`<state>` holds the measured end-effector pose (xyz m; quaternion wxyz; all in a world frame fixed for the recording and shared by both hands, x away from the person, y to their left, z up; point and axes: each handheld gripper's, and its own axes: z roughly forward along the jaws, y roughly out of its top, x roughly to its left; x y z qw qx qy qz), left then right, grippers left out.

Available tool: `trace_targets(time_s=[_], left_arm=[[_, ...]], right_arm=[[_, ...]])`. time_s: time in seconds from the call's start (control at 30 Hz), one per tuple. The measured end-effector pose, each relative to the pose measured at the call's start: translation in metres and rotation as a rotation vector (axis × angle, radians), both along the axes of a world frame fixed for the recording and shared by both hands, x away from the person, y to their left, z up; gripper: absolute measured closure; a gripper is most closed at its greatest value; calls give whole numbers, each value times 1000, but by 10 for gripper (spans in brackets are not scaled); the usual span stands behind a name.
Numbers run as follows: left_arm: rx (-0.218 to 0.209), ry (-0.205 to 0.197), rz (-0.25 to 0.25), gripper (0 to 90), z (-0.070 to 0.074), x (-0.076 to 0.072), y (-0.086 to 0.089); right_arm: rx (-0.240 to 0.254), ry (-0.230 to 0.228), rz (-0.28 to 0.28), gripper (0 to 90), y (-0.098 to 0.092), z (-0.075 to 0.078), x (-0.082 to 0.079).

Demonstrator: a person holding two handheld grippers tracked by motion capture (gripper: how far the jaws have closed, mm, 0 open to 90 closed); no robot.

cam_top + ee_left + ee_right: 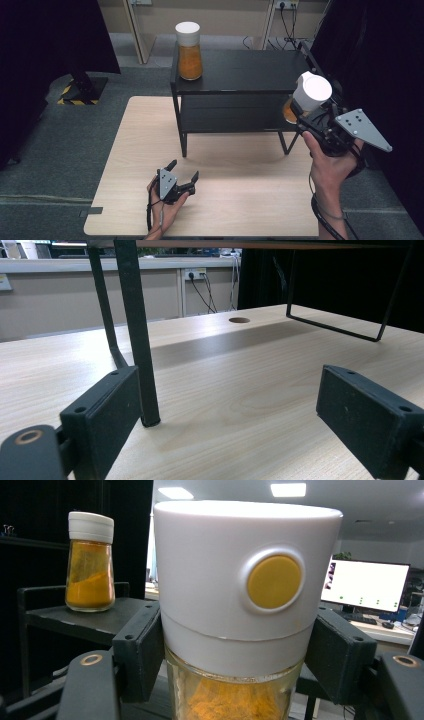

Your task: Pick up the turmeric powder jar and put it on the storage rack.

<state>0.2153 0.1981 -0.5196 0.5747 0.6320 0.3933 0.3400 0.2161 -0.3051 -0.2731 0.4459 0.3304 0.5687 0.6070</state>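
My right gripper [306,119] is shut on a glass jar of orange powder with a white lid [311,92], held in the air at the right end of the black shelf rack [240,70]. In the right gripper view its jaws press both sides of the held jar [240,595], just under the lid, which bears a yellow round button. A second orange jar with a white lid [189,50] stands on the rack's top at the left; this second jar [90,562] stands beyond the held one. My left gripper [182,172] rests open on the wooden table [140,150], nothing between its jaws.
The rack's thin black front leg [137,335] stands just ahead of my left gripper's left jaw. A round hole [239,320] is in the tabletop farther back. The rack has a lower shelf [230,117]. Dark curtains hang at both sides, and a monitor [367,585] glows at the far right.
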Motion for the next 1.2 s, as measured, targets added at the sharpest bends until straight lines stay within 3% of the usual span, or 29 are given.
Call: trace_targets(time_s=[0.23,0.67,1.2], left_arm=[[-2,2,0,104,0,0,0],[-2,3,-1,104,0,0,0],[-1,2,-4,104,0,1,1]], right_arm=[[21,8,-11,306,2,10,10],[12,14,-51,305,5,40,30],[36,84,-84,305,12,67,75]])
